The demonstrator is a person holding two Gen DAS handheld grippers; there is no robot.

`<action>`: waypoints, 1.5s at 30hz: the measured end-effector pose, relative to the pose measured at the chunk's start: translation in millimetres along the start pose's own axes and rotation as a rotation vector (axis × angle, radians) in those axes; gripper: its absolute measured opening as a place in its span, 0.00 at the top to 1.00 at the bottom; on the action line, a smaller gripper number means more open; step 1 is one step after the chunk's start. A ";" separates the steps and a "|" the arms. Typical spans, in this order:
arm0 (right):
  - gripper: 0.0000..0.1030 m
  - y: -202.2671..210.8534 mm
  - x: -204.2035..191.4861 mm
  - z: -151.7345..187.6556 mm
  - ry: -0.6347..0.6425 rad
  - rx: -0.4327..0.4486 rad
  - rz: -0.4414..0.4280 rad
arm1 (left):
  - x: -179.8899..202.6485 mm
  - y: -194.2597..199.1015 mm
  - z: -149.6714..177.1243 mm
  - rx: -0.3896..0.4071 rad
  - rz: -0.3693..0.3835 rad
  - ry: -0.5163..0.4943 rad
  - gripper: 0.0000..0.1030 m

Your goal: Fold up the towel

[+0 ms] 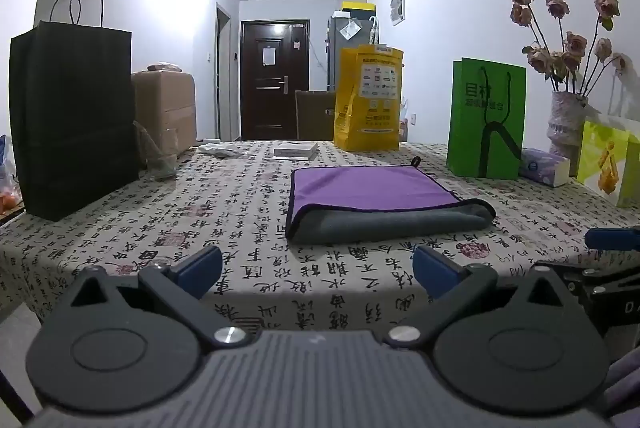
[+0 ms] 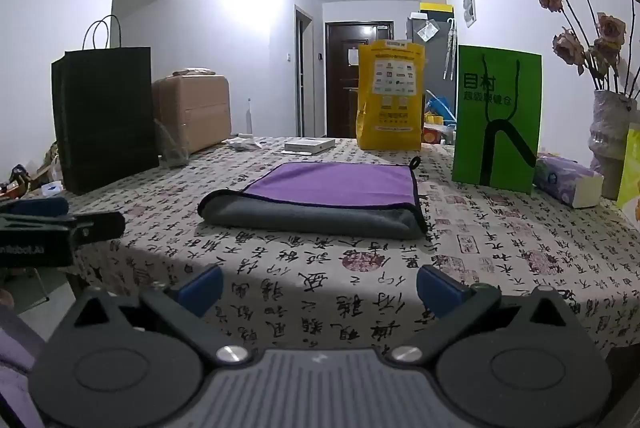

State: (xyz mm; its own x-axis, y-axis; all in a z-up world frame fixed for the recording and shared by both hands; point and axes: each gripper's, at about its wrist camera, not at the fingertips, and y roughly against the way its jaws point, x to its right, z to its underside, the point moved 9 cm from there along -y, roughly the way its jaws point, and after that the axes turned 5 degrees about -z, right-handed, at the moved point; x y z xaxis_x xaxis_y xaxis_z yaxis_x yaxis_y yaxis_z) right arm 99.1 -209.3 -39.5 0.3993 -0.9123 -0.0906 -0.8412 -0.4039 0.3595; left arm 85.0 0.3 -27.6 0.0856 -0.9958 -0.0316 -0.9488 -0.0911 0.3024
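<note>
A purple towel [image 1: 372,188] with a grey underside and dark edging lies folded on the table, its rolled fold facing me; it also shows in the right wrist view [image 2: 336,186]. My left gripper [image 1: 318,274] is open and empty, held at the table's near edge, well short of the towel. My right gripper [image 2: 319,288] is open and empty, also back at the near edge. The right gripper's side shows at the far right of the left wrist view [image 1: 612,240]; the left gripper's side shows at the far left of the right wrist view [image 2: 52,224].
The table [image 1: 200,212] has a calligraphy-print cloth. On it stand a black paper bag [image 1: 72,116], a cardboard box [image 1: 166,108], a yellow bag [image 1: 370,100], a green bag [image 1: 486,116], a tissue pack [image 1: 546,166] and a vase of dried roses [image 1: 566,120].
</note>
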 end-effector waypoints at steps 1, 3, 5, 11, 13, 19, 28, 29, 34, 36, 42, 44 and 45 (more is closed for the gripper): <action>0.00 0.2 0.3 -0.1 0.002 0.001 0.000 | -0.3 0.2 0.1 0.000 -0.001 0.001 0.00; 0.00 0.3 -0.6 -0.2 0.009 0.000 -0.001 | -0.5 0.4 0.3 0.000 -0.003 0.003 0.00; 0.00 0.0 -9.3 -0.9 0.032 0.007 -0.017 | -0.6 0.8 0.5 -0.001 -0.001 0.008 0.00; 0.00 0.8 -6.9 -1.2 0.019 0.017 -0.034 | -2.1 -3.2 2.1 -0.002 0.002 0.004 0.00; 0.00 1.4 -6.1 -2.2 0.011 0.019 -0.039 | -1.7 -4.3 2.4 -0.004 0.004 0.005 0.00; 0.00 -0.2 -7.6 -1.1 0.019 0.017 -0.048 | 0.5 0.2 -0.7 0.002 -0.004 0.003 0.00; 0.00 -0.2 -7.5 -1.6 0.020 0.015 -0.044 | 0.0 -0.2 -1.3 0.002 -0.003 0.003 0.00; 0.00 0.0 -7.5 -1.9 0.021 0.016 -0.045 | 0.1 -0.2 -1.4 0.002 -0.003 0.003 0.00; 0.00 -0.4 -7.7 -2.0 0.019 0.015 -0.043 | -0.4 -0.7 -2.1 0.003 -0.003 0.001 0.00; 0.00 -0.2 -7.8 -2.1 0.019 0.015 -0.041 | -0.8 -0.9 -2.8 0.003 -0.003 0.001 0.00; 0.00 -0.3 -6.3 -2.6 0.019 0.016 -0.041 | -0.8 -1.2 -3.8 0.005 -0.004 0.001 0.00; 0.00 -0.3 -6.6 -2.6 0.019 0.016 -0.041 | -0.8 -1.7 -4.2 0.004 -0.003 0.000 0.00; 0.00 -0.2 -6.1 -2.6 0.018 0.017 -0.040 | -0.9 -1.6 -4.1 0.004 -0.002 0.000 0.00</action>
State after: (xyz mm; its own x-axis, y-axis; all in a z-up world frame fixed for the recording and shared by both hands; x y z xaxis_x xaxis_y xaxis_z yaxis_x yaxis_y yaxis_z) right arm 97.7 -203.4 -36.6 0.4393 -0.8940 -0.0879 -0.8303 -0.4414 0.3403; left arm 87.6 1.3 -24.2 0.0877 -0.9956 -0.0323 -0.9497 -0.0933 0.2988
